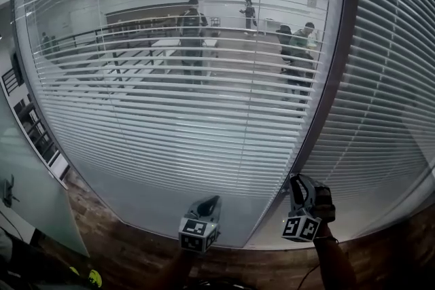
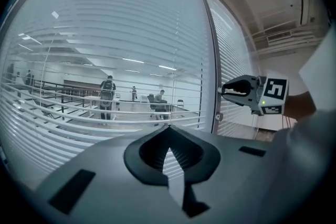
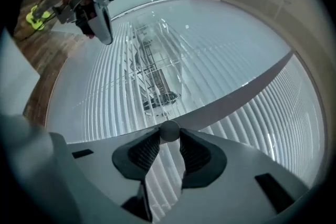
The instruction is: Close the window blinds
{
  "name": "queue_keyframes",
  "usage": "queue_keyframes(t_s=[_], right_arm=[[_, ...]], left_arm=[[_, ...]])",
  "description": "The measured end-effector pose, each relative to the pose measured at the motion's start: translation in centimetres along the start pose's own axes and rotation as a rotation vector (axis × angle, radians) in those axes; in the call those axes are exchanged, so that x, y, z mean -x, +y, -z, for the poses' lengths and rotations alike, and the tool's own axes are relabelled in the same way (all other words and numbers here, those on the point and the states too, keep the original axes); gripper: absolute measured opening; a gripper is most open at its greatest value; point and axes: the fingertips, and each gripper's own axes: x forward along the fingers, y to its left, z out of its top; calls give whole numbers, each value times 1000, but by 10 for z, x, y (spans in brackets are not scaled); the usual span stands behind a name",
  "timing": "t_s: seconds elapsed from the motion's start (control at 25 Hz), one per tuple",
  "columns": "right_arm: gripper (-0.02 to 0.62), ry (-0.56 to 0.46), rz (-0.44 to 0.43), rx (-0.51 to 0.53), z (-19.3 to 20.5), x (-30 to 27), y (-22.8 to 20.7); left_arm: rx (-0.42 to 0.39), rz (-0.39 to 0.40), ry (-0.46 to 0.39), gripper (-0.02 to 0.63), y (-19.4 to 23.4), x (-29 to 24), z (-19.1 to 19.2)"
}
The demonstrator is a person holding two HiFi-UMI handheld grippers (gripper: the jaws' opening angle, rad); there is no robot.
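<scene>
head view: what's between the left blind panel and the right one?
A dark vertical frame post, plain in the head view. The right gripper view shows a small round knob against it, pinched between the right hand-held gripper's jaws.

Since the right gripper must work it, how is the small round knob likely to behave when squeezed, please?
The knob looks smooth and round, so it may slip from the right gripper, whose jaws touch only its sides. It seems hard and fixed to the window frame, so it probably turns rather than lifts.
</scene>
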Motion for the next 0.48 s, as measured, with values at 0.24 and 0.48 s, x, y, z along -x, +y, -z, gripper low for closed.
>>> queue_keyframes(t_s=[0.24, 0.48], right_arm=[[123, 32, -13, 350, 0, -1, 2], [124, 24, -87, 603, -1, 0, 5]], left_arm=[[-15, 30, 7, 0, -9, -6, 1], [-24, 64, 16, 0, -23, -11, 3]])
